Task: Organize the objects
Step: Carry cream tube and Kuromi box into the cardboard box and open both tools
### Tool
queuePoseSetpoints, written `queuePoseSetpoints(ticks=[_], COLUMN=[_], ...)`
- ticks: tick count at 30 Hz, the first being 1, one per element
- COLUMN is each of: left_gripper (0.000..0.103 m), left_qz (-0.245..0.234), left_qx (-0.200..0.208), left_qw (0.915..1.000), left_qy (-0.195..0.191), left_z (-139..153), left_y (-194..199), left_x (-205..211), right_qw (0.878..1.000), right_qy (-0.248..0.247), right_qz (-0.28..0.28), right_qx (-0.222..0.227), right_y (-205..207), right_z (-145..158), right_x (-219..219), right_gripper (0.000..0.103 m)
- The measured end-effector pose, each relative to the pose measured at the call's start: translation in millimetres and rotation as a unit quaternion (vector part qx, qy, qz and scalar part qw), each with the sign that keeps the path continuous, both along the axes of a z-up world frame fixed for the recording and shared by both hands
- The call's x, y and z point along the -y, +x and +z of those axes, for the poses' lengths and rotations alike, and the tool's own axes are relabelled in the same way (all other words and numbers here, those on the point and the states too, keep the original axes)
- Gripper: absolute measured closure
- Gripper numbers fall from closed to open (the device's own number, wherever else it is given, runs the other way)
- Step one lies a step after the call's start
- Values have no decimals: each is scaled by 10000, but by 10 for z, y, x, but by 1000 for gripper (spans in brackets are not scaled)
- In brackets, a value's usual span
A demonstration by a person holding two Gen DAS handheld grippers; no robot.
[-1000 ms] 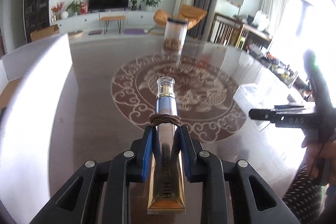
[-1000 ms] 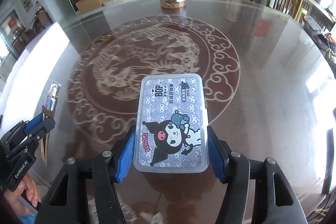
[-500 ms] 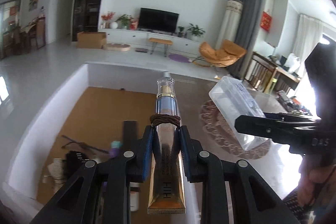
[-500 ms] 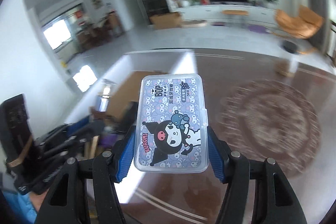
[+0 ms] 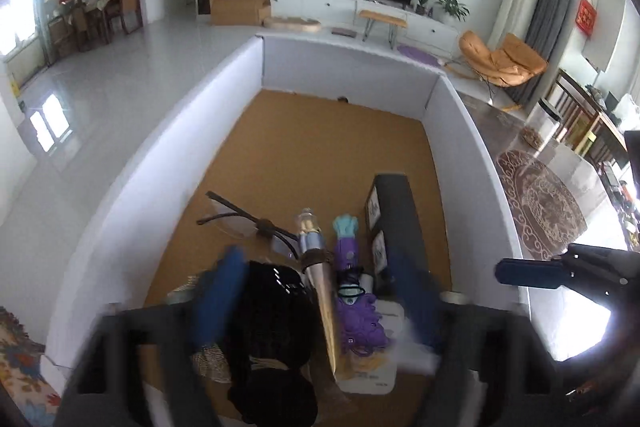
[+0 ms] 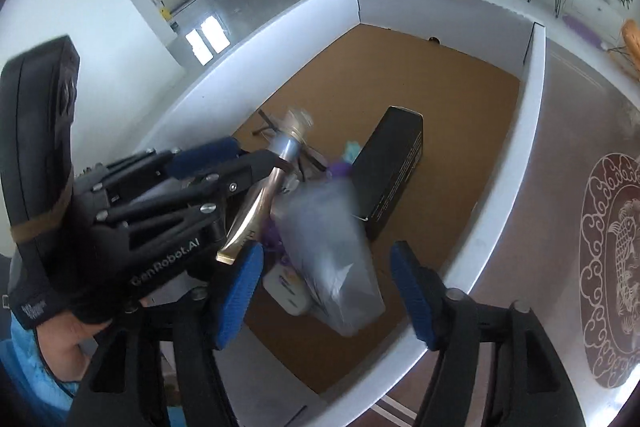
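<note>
1. A dark glossy table (image 6: pixel 560 227) with a pale round dragon medallion (image 6: pixel 612 267) on its top.
2. On the table stands a large open box with white walls (image 5: pixel 472 131) and a brown cardboard floor (image 5: pixel 320 147).
3. On the box floor lie a long black carton (image 5: pixel 396 211), a pair of glasses (image 5: pixel 240 223), a purple toy (image 5: pixel 352 291), a white packet (image 5: pixel 380 367) and a black bundle (image 5: pixel 276 311), all crowded at the near end.
</note>
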State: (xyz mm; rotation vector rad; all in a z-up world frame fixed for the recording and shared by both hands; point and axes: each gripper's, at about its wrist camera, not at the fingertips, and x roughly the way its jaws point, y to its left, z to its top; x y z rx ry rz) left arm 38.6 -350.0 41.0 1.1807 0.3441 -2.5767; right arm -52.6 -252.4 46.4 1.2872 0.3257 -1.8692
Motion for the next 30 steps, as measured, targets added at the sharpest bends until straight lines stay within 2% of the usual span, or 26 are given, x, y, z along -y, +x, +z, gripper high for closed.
queuePoseSetpoints(ticks=[2,4,6,10,12,14,15,21,25,30], left_gripper=[7,3,2,2,2,2,2,2,2,2], left_qz=[114,306,740,1095,1311,1172,1047,790,800,1004], left_qx=[-120,12,274,812,1227,1326,1348,1206,1108,796], left_qw=[9996,9986,9951,9895,9804,9768,9772,9869,9894,9896], left_qy=[-208,-425,-592,-471,-814,-1203,-1265,-724,-498,-654], left_z=[98,168,226,230,222,217,198,220,250,372], left_y=[27,57,48,118,163,186,185,230,233,363], left_x=[0,11,32,97,49,-39,-87,-161,-120,-123], right_qw=[10000,9998,9997,9996,9995,9995,9995,9988,9987,9987], right_qy=[-19,-12,-16,-22,-4,38,62,257,235,160], right_qz=[-47,-84,-106,-148,-184,-201,-201,-152,-154,-137], right_qx=[-77,-173,-226,-251,-262,-256,-255,-380,-429,-466], right_y=[-27,-62,-67,-77,-63,-65,-43,7,17,28], right_z=[84,159,231,321,336,316,320,277,300,341], right_x=[-52,-58,-74,-106,-119,-129,-143,-175,-204,-202], right_gripper=[23,21,18,17,17,17,17,17,17,17])
